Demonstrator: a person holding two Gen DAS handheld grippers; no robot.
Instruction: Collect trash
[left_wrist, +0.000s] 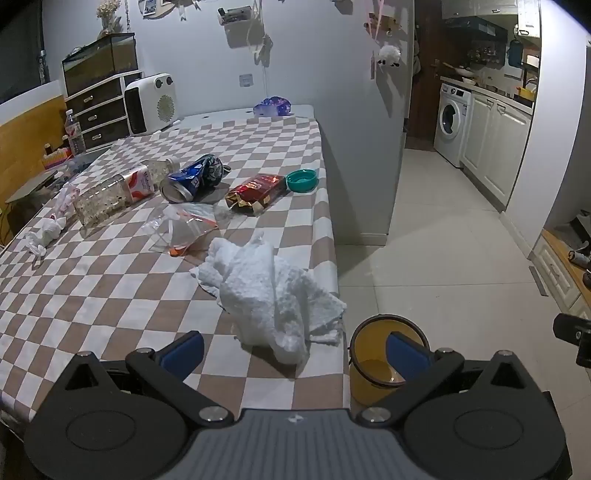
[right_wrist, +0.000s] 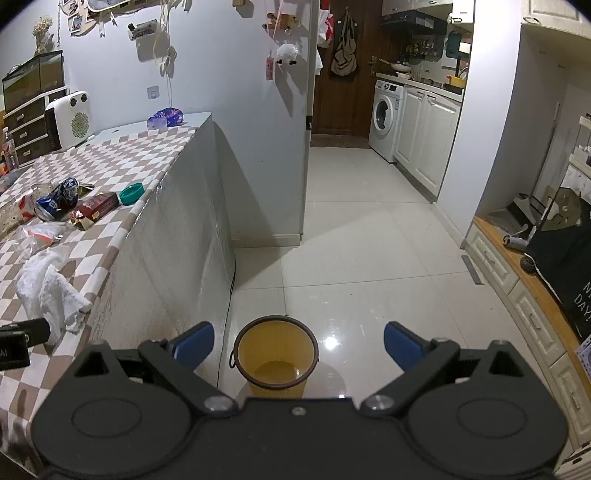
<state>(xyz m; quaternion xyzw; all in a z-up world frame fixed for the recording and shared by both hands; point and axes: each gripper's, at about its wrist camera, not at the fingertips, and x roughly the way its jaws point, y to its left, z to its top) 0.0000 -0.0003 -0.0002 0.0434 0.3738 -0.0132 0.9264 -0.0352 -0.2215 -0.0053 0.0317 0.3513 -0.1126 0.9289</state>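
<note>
The left hand-held gripper (left_wrist: 295, 350) tilts down over the near corner of the desk (left_wrist: 110, 280), its blue fingers (left_wrist: 183, 352) spread wide with nothing pinched. A crumpled white towel (left_wrist: 269, 295) lies just ahead of it, between the two fingers in the view, near the desk's right edge; neither finger touches it. The right finger sits in front of the yellow bin (left_wrist: 373, 365) on the floor (left_wrist: 443, 258) below the desk edge.

The right hand-held gripper (right_wrist: 299, 343) also tilts down, out over the floor beside the desk, spread wide and empty. The bin stands upright on the tiles between its fingers in that view, close to the desk's side wall, and looks empty.

Farther along the checked cloth lies the rest of the trash: a clear plastic bag (left_wrist: 184, 229) with orange marks just beyond the towel, a red snack pack (left_wrist: 256, 192), a crushed blue can (left_wrist: 195, 179) on its side, a clear bottle (left_wrist: 122, 192) lying flat with a red-and-white label, and a small twisted tissue (left_wrist: 44, 236) at the left edge. A teal bowl (left_wrist: 302, 180) sits near the desk's right edge beside the pack. A white heater (left_wrist: 149, 103) stands at the far end.

The left device's dark tip shows at the left edge of the right wrist view, beside the towel.
</note>
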